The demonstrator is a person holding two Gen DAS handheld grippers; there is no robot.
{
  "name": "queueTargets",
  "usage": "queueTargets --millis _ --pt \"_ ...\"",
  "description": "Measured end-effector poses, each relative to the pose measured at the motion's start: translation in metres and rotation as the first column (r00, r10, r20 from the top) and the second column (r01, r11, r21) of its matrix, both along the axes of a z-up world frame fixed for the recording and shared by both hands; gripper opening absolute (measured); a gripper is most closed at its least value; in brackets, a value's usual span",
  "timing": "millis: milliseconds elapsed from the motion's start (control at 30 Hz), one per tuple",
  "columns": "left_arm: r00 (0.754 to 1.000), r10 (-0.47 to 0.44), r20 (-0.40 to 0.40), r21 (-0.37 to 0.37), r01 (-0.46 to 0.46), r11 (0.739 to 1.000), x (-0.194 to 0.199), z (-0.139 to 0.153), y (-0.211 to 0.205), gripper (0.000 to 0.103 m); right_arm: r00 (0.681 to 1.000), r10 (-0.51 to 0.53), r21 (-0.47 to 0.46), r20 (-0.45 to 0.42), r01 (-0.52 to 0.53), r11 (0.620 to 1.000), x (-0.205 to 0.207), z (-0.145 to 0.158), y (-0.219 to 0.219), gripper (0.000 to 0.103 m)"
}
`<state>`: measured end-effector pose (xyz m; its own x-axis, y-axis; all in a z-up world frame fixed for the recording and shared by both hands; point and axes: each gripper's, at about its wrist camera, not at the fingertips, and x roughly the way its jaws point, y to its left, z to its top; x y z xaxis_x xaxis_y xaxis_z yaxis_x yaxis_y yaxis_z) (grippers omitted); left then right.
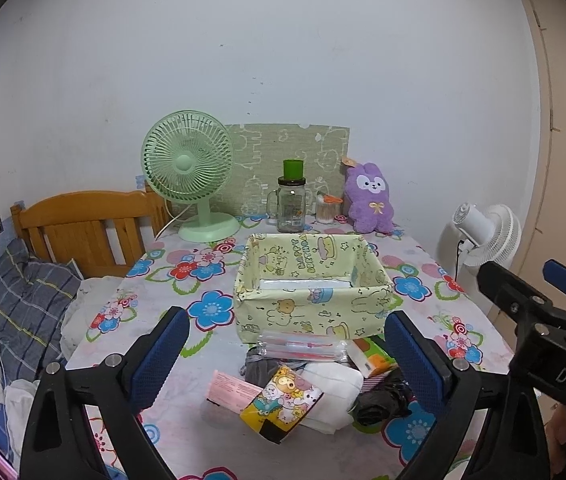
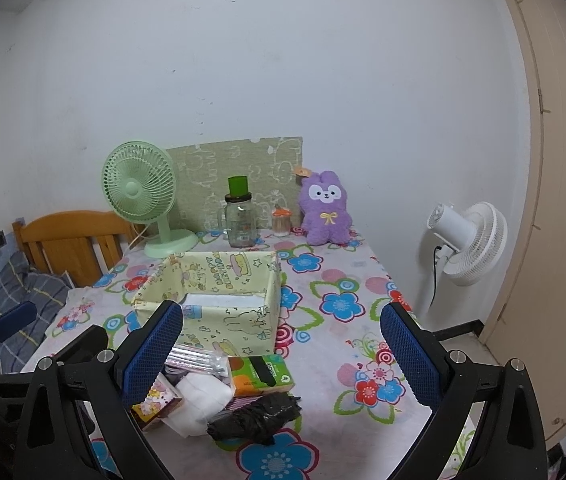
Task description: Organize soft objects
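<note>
Both claws hang wide open and empty above the bench (image 2: 363, 264): left claw (image 1: 287, 354), right claw (image 2: 281, 354). The soft pile lies just before the yellow box (image 1: 311, 312): white pad (image 1: 333, 394), orange tissues (image 2: 261, 374), black bag (image 2: 255, 418), cartoon packet (image 1: 283, 404).
</note>
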<state>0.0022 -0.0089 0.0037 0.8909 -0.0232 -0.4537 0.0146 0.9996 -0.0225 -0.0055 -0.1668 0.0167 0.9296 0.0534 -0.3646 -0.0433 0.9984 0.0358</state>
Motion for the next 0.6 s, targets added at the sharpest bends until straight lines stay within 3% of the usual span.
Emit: queueTargets --millis 300,600 --pt "1.0 -0.018 -0.012 -0.042 0.017 0.999 -0.001 -0.017 -0.002 0.099 1.0 0.023 0.025 -0.013 -0.023 0.999 -0.001 -0.012 0.001 0.1" --pt "0.999 -0.022 -0.046 -0.027 0.021 0.999 0.0 -0.041 -0.004 0.097 0.997 0.048 0.044 -0.056 -0.046 0.998 0.005 -0.036 0.005 0.1"
